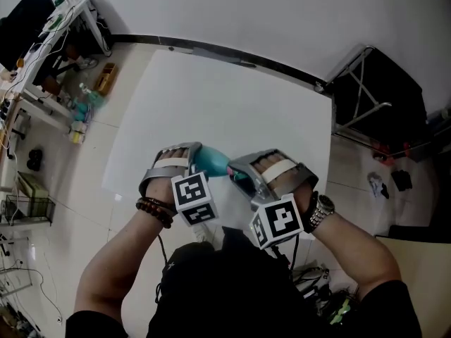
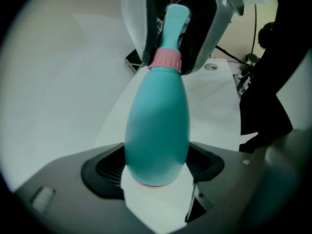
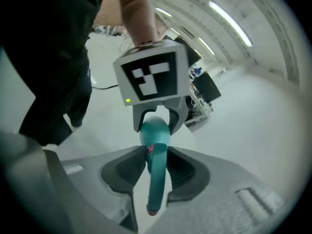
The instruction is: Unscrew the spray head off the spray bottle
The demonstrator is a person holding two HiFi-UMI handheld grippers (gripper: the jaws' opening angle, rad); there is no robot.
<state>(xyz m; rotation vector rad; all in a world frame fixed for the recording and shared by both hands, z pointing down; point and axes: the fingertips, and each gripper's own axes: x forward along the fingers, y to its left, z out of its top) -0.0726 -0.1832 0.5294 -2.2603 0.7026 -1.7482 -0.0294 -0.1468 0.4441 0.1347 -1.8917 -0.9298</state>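
Note:
A teal spray bottle point(image 1: 210, 162) is held level in the air between my two grippers, over the white table point(image 1: 225, 104). My left gripper point(image 1: 199, 159) is shut on the bottle's round body point(image 2: 157, 126), near its base. A pink collar point(image 2: 165, 60) rings the neck, and the teal spray head point(image 2: 175, 16) beyond it sits inside the other gripper's jaws. My right gripper point(image 1: 239, 174) is shut on the spray head point(image 3: 156, 179), with the pink collar point(image 3: 149, 149) just past its pads. In the right gripper view the bottle body point(image 3: 155, 129) runs into the left gripper point(image 3: 156, 118).
A cluttered shelf rack point(image 1: 49, 48) stands on the floor at the far left. A black folding frame point(image 1: 373, 90) stands beyond the table's right edge. Small dark items point(image 1: 391, 182) lie on the floor at the right, and cables point(image 1: 21, 287) at the lower left.

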